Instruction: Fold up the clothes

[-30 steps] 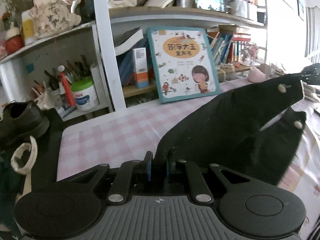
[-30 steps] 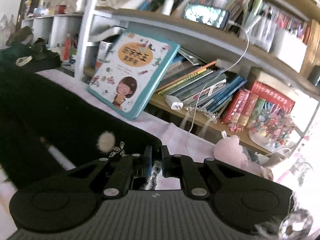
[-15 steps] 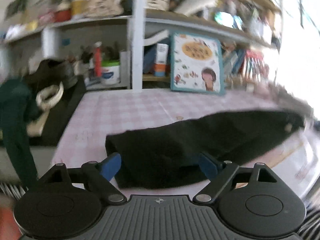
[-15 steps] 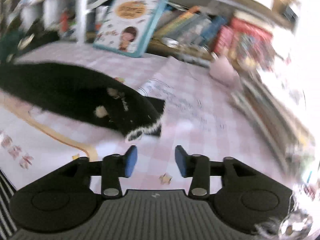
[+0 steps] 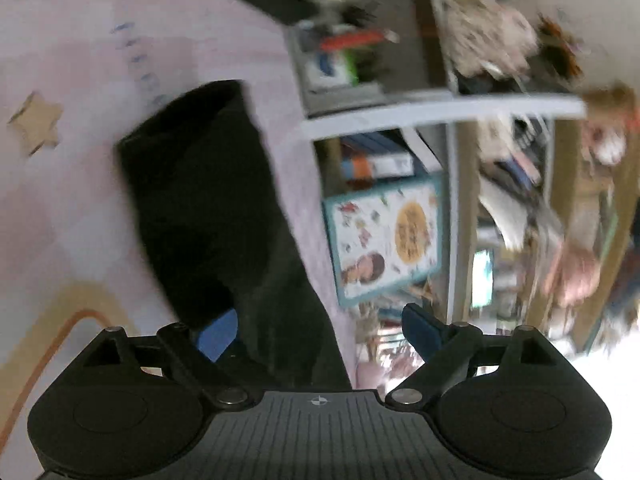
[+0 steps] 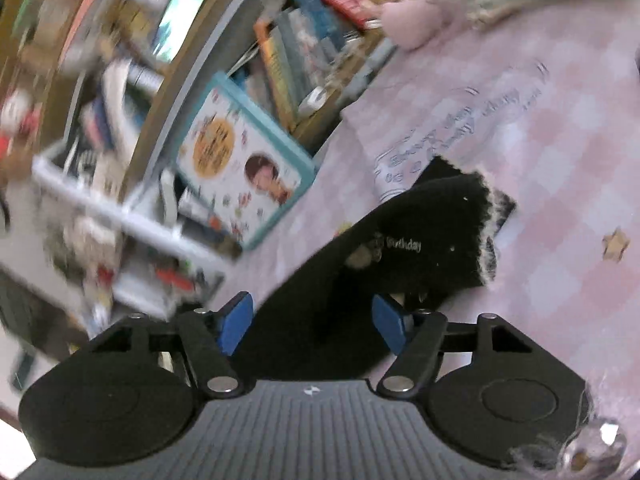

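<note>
A black garment lies flat on the pink checked tablecloth. In the right wrist view its end shows white trim and small white lettering. My left gripper is open, jaws wide apart, with the cloth lying below between the blue pads; it holds nothing. My right gripper is also open and empty, above the garment's other end. Both views are tilted and blurred.
A bookshelf full of books and clutter stands along the table's far edge. A teal children's picture book leans against it, also in the left wrist view. A pink soft toy sits by the shelf.
Both grippers let go of the garment, which now lies on the table. Both have opened wider, rolled sideways and come closer over the cloth.
</note>
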Tool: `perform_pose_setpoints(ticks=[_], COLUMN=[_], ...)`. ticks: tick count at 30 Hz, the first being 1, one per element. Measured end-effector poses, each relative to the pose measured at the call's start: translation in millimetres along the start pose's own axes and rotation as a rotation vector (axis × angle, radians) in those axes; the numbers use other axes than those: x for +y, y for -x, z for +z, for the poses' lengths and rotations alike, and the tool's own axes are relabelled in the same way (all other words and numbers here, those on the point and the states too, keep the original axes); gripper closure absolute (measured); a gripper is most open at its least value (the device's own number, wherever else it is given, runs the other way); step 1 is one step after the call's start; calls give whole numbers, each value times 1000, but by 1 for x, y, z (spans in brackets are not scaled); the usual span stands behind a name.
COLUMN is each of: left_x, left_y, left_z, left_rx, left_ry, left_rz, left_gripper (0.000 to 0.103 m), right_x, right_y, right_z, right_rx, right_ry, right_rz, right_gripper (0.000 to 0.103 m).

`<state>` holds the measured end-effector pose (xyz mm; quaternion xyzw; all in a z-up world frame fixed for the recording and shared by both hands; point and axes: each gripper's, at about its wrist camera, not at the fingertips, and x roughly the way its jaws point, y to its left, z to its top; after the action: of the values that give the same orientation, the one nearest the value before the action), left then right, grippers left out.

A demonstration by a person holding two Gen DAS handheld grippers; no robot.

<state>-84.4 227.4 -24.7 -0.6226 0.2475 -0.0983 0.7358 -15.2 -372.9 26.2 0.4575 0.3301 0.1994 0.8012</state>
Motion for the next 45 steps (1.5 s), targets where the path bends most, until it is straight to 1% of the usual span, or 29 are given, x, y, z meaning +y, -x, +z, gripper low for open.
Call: perform_pose_setpoints(ticks=[1,2,5,7,8,12,13,14,15,16,17,18,19,20,22,24,25,27,29,31,32,34,35,36,38,39,41,43,45], left_x=[1,-1,-7,-12,-14,-18,-12,-6,-1,5,5,0,-6,-13,-27,-39,-44,-47,-47,-45,-42,-35,-29,-21,-2,3,14,16,14], left_y=[0,-1,-2,-2,-2,-7,-7,-6,-8,-9,-8,-6,-3,0,6,11,13,13,11,15,21,32,38,42,42,42,43,45,44], left_z=[-1,-2,-2,-2,-2,2,4,6,8,10,10,11,12,14,18,23,26,28,29,28,27,26,27,27,24,22,17,15,15], left_rx=[-9,-21,-59,-85,-98,-134,-130,-126,-122,-118,-128,-140,-152,-163,-186,-197,-198,-182,-159,-157,-165,-180,-185,-180,-135,-128,-114,-124,-125], left_ry=[-1,-9,-37,-52,-58,-107,-96,-85,-68,-51,-60,-97,-133,-156,-201,-245,-265,-291,-297,-284,-270,-243,-228,-214,-179,-166,-140,-122,-133], left_rz=[25,37,92,121,128,147,142,138,126,114,94,85,75,52,7,-25,-34,-23,-17,-46,-57,-80,-64,-30,52,68,100,83,80], left_gripper=[14,14,14,15,23,45,64,89,100,100,100,100,100,100,100,99,99,99,99,99,99,99,99,99,99,99,99,99,99], right_x=[-6,-12,-24,-28,-29,-29,-29,-29,-30,-31,-33,-33,-34,-35,-37,-36,-34,-23,0,28,34,32,24,8,-23,-35,-48,-49,-46], right_y=[-4,-8,-17,-21,-22,-21,-20,-20,-20,-19,-19,-19,-19,-20,-20,-21,-22,-24,-24,-18,-14,-5,-5,-11,-29,-33,-32,-31,-32], right_z=[1,3,7,9,10,17,19,21,23,24,26,27,28,29,31,33,33,36,44,50,51,50,50,50,47,45,40,39,38], right_rx=[-18,-32,-60,-74,-80,-111,-122,-131,-139,-147,-154,-157,-157,-157,-157,-162,-167,-174,-191,-234,-249,-269,-256,-210,-96,-71,-82,-94,-99], right_ry=[-52,-100,-163,-184,-190,-190,-194,-201,-212,-224,-234,-240,-241,-243,-257,-254,-237,-169,-38,116,158,173,156,124,66,38,5,6,35], right_rz=[18,31,-6,-27,-29,-28,-32,-35,-40,-48,-57,-68,-80,-92,-107,-116,-119,-105,-61,5,23,29,-8,-92,-259,-284,-261,-269,-287], right_gripper=[46,49,58,61,61,61,61,61,61,61,61,61,65,69,75,87,97,97,97,97,97,97,97,97,97,99,98,97,97])
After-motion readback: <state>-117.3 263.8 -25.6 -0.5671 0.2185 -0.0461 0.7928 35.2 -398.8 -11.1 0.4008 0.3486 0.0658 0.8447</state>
